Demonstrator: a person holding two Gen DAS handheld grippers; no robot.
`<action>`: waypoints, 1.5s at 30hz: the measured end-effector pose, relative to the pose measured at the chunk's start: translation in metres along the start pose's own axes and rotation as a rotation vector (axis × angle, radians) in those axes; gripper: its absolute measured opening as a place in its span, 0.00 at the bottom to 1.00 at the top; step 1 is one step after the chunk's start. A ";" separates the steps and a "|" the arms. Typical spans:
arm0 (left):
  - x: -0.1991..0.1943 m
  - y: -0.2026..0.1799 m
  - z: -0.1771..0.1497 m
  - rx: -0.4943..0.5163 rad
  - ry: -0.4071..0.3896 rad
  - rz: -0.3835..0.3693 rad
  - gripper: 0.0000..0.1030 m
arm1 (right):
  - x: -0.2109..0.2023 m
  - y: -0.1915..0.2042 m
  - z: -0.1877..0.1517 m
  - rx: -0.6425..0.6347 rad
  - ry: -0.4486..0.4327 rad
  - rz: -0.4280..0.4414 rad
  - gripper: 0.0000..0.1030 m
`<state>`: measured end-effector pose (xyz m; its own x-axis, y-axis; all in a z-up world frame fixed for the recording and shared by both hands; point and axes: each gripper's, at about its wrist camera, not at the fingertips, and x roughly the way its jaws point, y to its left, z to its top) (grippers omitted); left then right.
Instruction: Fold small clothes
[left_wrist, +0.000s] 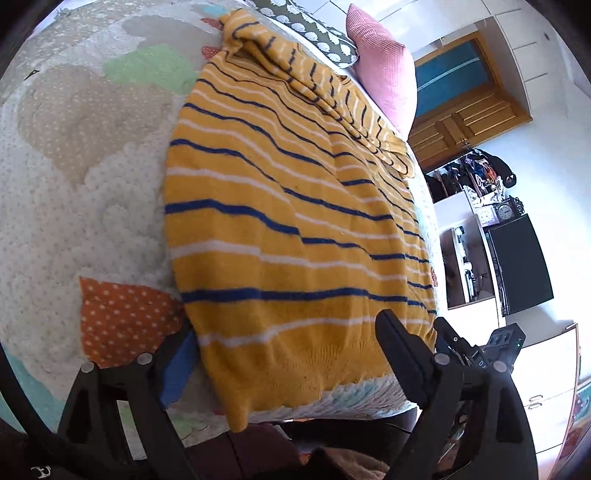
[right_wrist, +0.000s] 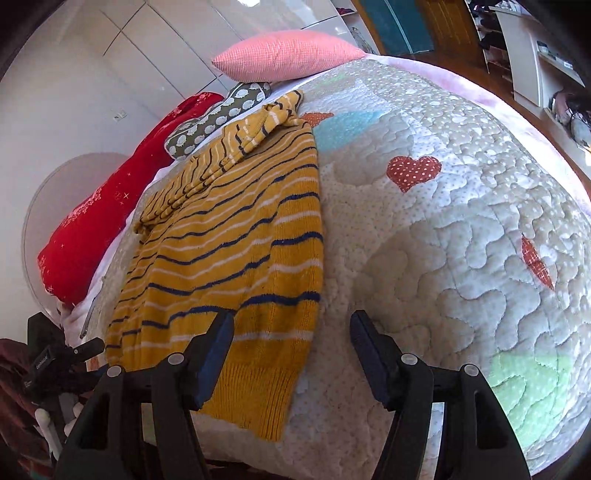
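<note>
Yellow striped sweater (left_wrist: 295, 221) flat on quilted bedspread (left_wrist: 74, 184); left gripper (left_wrist: 284, 354) and right gripper (right_wrist: 291, 354) released, straddling near hem corners.

- Your left tool (left_wrist: 288, 354) has two matte black plastic fingers on open triangular frames, with a round grey screw head at each pivot.
- A blue pad lines the inner face of its left finger (left_wrist: 181, 365).
- Your right tool (right_wrist: 291, 354) is the same build: black fingers, grey screws, cut-out struts.
- Its left finger (right_wrist: 216, 354) carries a dark blue pad.
</note>
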<state>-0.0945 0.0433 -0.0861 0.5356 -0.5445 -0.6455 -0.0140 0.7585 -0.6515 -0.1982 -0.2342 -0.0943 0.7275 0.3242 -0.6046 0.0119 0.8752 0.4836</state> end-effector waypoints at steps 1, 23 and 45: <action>0.002 -0.002 -0.001 -0.001 0.008 -0.008 0.86 | 0.001 0.003 -0.002 -0.008 -0.009 -0.001 0.71; 0.013 -0.006 -0.002 -0.051 0.059 0.034 0.08 | 0.024 0.032 -0.010 -0.042 0.011 0.019 0.17; -0.073 0.012 -0.054 -0.037 -0.050 0.042 0.08 | -0.040 0.051 -0.076 -0.135 0.067 0.077 0.11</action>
<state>-0.1788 0.0727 -0.0685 0.5758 -0.4929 -0.6523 -0.0682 0.7661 -0.6391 -0.2785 -0.1753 -0.0937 0.6751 0.4118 -0.6121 -0.1381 0.8856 0.4434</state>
